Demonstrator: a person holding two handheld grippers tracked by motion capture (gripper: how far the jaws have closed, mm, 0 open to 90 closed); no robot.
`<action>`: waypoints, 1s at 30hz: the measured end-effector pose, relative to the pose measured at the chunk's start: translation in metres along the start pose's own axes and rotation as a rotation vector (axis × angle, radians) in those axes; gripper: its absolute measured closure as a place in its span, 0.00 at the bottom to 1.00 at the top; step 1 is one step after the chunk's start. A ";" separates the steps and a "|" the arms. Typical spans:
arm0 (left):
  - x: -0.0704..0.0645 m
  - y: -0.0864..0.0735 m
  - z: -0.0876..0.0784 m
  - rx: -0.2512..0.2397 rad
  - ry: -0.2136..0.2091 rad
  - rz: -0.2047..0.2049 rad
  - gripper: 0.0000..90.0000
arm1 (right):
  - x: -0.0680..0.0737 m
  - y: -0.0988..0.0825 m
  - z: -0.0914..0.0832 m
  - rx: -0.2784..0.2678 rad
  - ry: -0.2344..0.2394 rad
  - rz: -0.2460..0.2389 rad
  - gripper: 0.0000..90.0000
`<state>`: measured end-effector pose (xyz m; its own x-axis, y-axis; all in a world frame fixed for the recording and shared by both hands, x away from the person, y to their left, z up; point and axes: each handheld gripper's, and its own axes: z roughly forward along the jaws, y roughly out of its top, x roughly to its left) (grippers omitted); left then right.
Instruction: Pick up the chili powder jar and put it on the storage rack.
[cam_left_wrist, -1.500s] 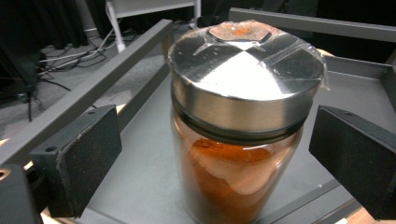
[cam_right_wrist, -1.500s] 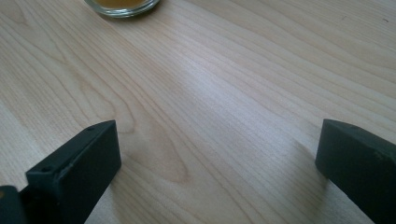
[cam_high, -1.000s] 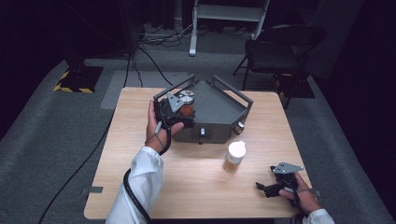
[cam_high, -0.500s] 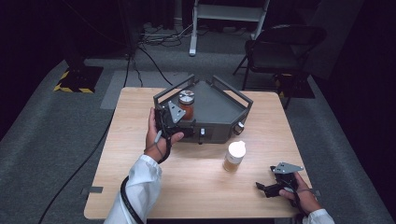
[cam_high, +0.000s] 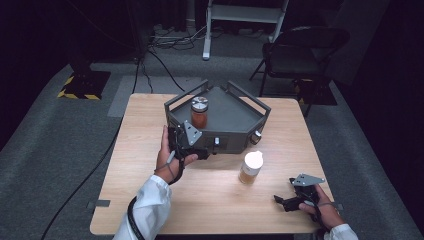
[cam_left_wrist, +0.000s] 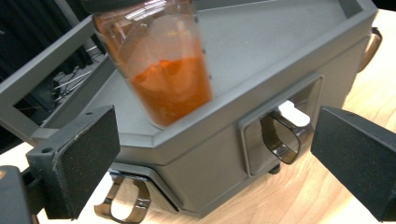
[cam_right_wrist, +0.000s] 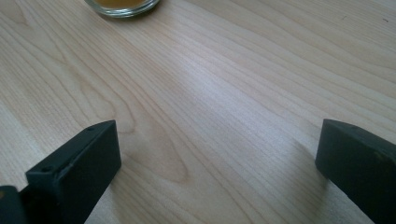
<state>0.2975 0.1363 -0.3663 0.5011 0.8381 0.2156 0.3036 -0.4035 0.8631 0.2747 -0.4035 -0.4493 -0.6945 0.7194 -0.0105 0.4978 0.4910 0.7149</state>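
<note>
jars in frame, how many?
2. One jar with orange contents stands on the grey tray; one white-lidded jar stands on the table in front of it. Others could be hidden.

Left gripper view cuts off the lid of the orange-filled jar (cam_left_wrist: 163, 70) at its top edge; right gripper view shows just the glass base of another jar (cam_right_wrist: 122, 5)

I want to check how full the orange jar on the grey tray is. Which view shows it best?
The left gripper view: the jar looms close, its orange fill visible through the clear wall, though its top is cut off. The high view shows the whole jar with its metal lid, but small. The right gripper view faces the table and another jar's base.
</note>
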 end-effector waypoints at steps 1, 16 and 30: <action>-0.001 -0.001 0.000 0.000 -0.002 0.002 0.01 | 0.000 0.000 0.000 0.000 0.000 0.000 0.00; -0.019 -0.016 0.001 0.065 0.008 0.091 0.01 | 0.000 0.000 0.000 0.000 0.000 0.000 0.00; -0.027 -0.043 -0.009 0.142 0.039 0.173 0.01 | -0.001 0.000 0.000 0.000 0.000 0.000 0.00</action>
<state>0.2638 0.1347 -0.4052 0.5245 0.7643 0.3752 0.3282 -0.5881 0.7392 0.2751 -0.4039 -0.4493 -0.6943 0.7196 -0.0107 0.4979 0.4910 0.7149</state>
